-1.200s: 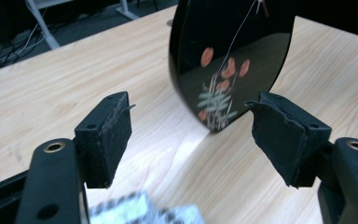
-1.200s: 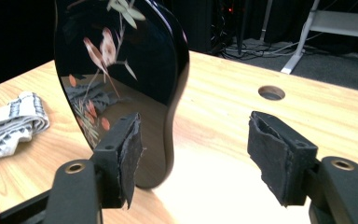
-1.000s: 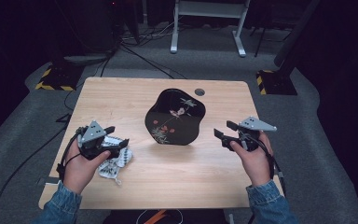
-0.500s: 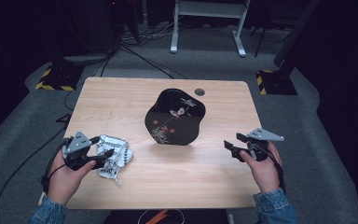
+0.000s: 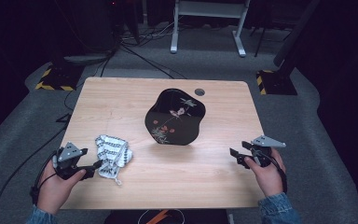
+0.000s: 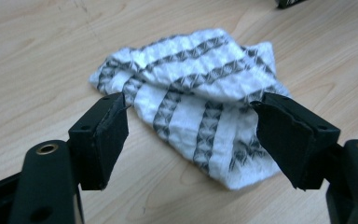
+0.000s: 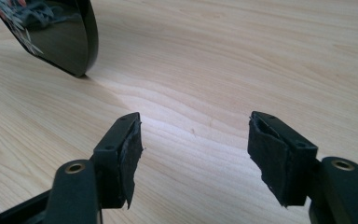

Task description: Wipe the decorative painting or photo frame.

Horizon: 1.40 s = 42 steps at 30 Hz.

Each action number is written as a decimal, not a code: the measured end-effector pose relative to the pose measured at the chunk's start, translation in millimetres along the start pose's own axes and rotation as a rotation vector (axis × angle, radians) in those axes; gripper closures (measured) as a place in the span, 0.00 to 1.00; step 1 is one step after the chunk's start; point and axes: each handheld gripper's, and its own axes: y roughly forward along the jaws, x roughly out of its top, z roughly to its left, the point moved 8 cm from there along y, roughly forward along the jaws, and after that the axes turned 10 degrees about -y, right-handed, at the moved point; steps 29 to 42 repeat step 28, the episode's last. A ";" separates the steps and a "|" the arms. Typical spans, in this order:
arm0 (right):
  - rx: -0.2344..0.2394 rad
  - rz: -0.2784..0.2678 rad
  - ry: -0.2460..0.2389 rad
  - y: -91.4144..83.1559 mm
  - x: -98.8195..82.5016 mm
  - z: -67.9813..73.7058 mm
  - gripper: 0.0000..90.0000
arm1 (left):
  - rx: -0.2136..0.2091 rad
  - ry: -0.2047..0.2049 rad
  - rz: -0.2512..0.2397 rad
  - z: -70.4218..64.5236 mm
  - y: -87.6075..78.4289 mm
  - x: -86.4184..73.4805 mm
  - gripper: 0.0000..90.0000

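— Jaws first: on our left gripper (image 6: 191, 135) they stand wide apart and hold nothing, and the striped cloth (image 6: 200, 98) lies crumpled on the bench (image 6: 37, 60) just past their tips, partly between them.

— Do they touch it?

— We cannot tell; the tips sit right at its edges. From above, our left gripper (image 5: 91, 169) is at the near left corner of the bench (image 5: 121, 98), with the cloth (image 5: 113, 153) just beside it, toward the middle.

— And our right gripper (image 7: 193, 140)?

— Its jaws gape wide too, with bare wood between them. From above, our right gripper (image 5: 237, 155) hovers at the near right edge, well apart from the cloth.

— What lies beyond?

— Between the two, farther from us, rests a black lacquered tray (image 5: 176, 116) painted with birds and flowers; its dark rim (image 7: 81, 42) shows off to one side of our right jaws.
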 end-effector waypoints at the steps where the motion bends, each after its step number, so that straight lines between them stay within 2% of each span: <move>1: 0.000 0.005 0.002 0.8 -2.1 -0.7 0.40 | -0.001 -0.014 0.003 0.7 0.7 -3.3 0.28; 9: 0.003 0.031 0.019 10.5 -18.5 -3.8 0.40 | 0.008 -0.021 0.047 11.8 9.5 -19.2 0.27; 19: -0.007 0.058 0.037 20.0 -37.4 -12.4 0.40 | -0.017 -0.005 0.077 14.9 19.0 -29.2 0.25; 22: -0.005 0.067 0.040 21.2 -40.9 -12.3 0.40 | -0.032 -0.023 0.077 15.1 20.6 -32.0 0.24; 42: -0.007 0.064 0.044 23.9 -41.6 -13.4 0.39 | -0.039 -0.023 0.079 16.9 19.2 -34.4 0.23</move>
